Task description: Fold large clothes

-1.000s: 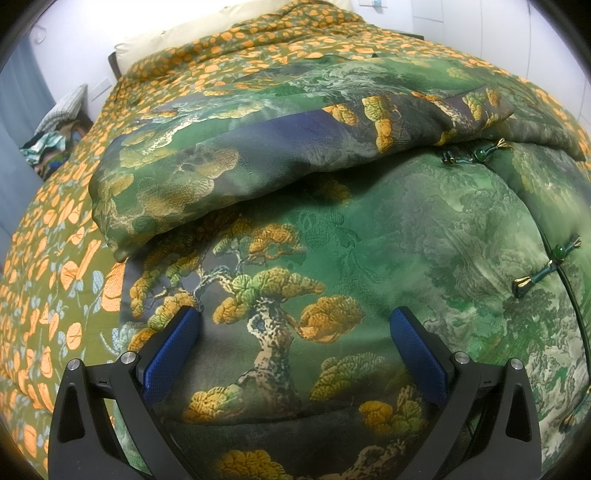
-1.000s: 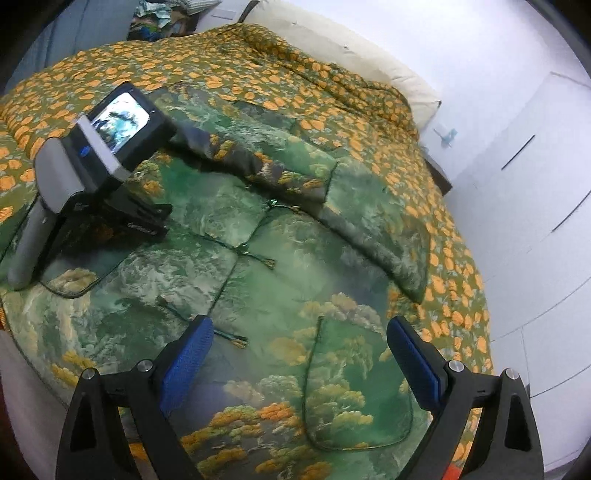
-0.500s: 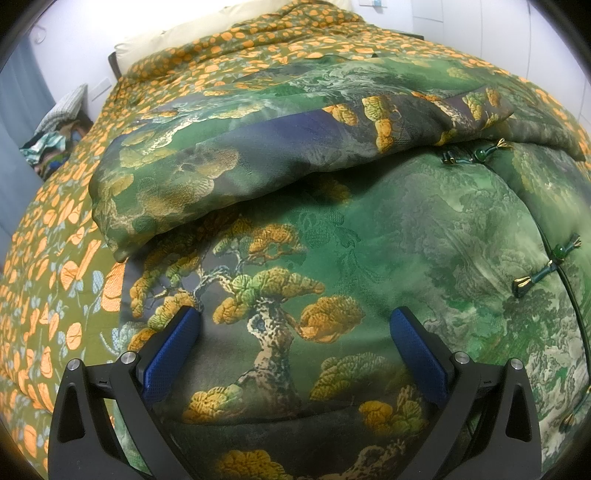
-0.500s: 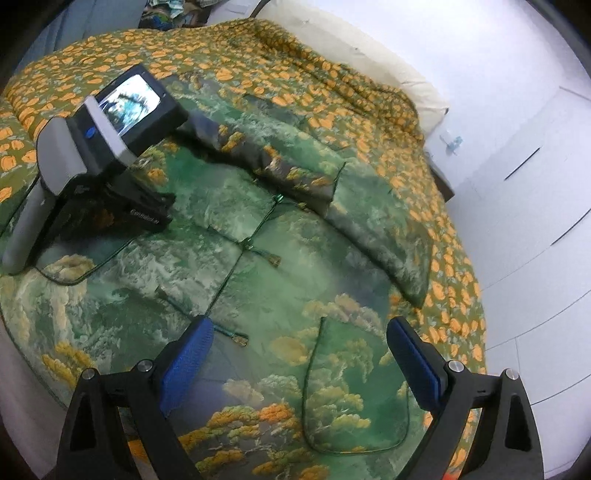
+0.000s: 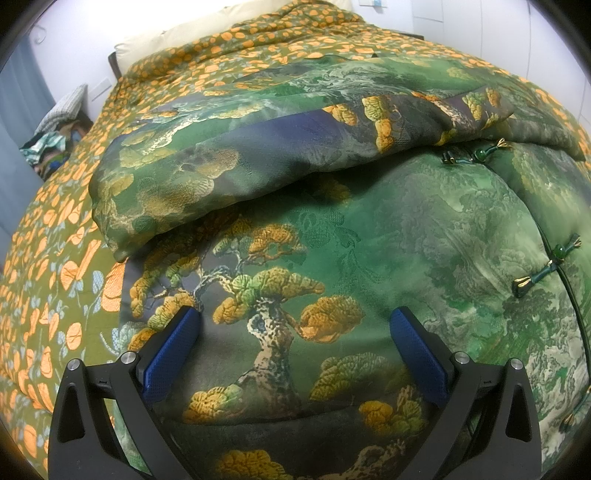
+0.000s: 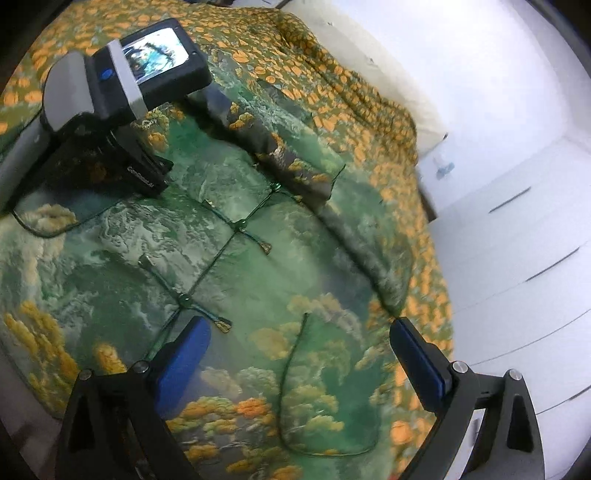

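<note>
place: home bedroom | landmark: bed [image 5: 55,229] lying under an orange-flowered quilt | at its head: pale pillow [image 5: 192,35] resting | beside its far side: white drawer fronts [image 6: 517,236] standing

Your left gripper [image 5: 295,345] sits low with its blue fingers [image 5: 171,352] spread wide, gripping nothing. Your right gripper [image 6: 299,354] is tilted, its fingers [image 6: 417,360] likewise wide apart and empty.

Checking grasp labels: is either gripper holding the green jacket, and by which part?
Nothing is held: left gripper and right gripper are both open over the green jacket.
</note>
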`<state>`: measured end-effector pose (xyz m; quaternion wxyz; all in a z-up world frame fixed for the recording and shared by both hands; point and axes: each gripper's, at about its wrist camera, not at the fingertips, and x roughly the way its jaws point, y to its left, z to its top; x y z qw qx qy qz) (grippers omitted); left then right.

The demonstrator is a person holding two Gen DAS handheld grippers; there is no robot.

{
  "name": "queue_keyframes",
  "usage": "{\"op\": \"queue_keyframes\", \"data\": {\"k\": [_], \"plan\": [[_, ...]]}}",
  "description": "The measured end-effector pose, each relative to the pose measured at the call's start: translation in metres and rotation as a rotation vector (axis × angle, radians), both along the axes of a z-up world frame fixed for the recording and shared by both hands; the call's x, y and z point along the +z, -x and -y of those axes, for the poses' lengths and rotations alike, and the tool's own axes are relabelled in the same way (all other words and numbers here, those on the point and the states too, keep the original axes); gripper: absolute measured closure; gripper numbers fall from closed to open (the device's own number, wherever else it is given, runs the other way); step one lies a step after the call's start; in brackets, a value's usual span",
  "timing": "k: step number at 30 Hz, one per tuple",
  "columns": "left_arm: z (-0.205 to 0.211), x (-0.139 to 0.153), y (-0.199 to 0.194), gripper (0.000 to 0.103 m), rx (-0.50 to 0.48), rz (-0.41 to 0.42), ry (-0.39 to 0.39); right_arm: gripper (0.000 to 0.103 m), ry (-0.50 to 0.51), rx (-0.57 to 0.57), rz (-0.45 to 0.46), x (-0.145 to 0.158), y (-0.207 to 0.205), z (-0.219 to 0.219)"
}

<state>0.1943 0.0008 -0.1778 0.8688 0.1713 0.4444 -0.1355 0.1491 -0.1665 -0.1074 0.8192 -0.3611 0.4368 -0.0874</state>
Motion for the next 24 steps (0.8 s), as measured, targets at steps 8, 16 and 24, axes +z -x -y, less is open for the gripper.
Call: {"op": "queue_keyframes", "data": {"k": [8,16,24], "plan": [[0.0,0.0,0.0,0.0,0.0,0.0,0.0,0.007,0.149,0.036,-0.024,-0.017,-0.001,0.0],[0.0,0.0,0.0,0.0,0.001,0.0,0.0,0.007,0.245,0.082,-0.026,-0.029,-0.001,-0.005],[0.0,0.0,0.0,0.0,0.001,0.0,0.0,0.007,0.354,0.113,-0.021,-0.046,0.003,-0.011]]}}
